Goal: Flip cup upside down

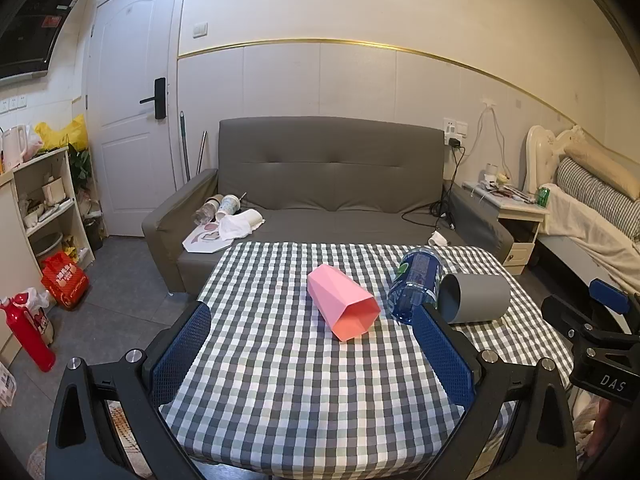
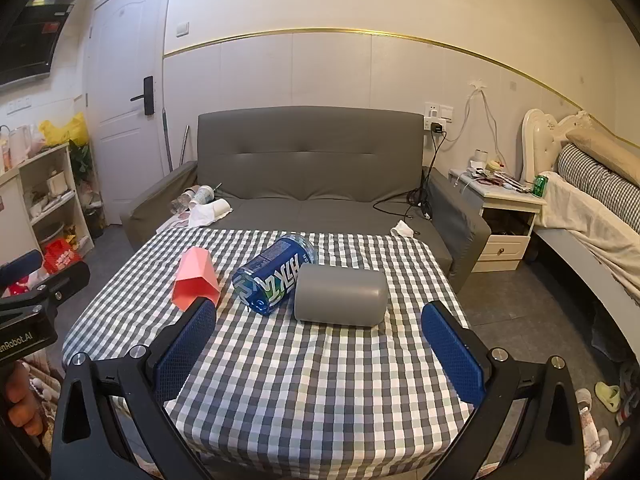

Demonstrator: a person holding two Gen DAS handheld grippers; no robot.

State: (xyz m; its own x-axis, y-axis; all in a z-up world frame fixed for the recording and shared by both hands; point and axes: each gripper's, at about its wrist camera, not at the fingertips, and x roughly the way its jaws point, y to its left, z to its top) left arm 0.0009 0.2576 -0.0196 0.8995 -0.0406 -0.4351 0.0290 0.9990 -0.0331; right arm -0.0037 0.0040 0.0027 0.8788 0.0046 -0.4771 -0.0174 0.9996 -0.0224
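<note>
Three cups lie on their sides on the checkered table [image 1: 280,380]. A pink faceted cup [image 1: 343,307] lies with its mouth toward me; it also shows in the right wrist view [image 2: 196,280]. A blue printed cup [image 1: 416,286] [image 2: 274,276] lies in the middle. A grey cup [image 1: 476,298] [image 2: 340,296] lies to the right, touching the blue one. My left gripper [image 1: 312,356] is open and empty, in front of the pink cup. My right gripper [image 2: 320,356] is open and empty, in front of the grey cup.
A grey sofa [image 1: 328,184] with litter on its left seat stands behind the table. A nightstand [image 2: 508,216] and a bed [image 2: 592,208] are to the right. Shelves [image 1: 44,208] and a red bottle [image 1: 26,332] are to the left.
</note>
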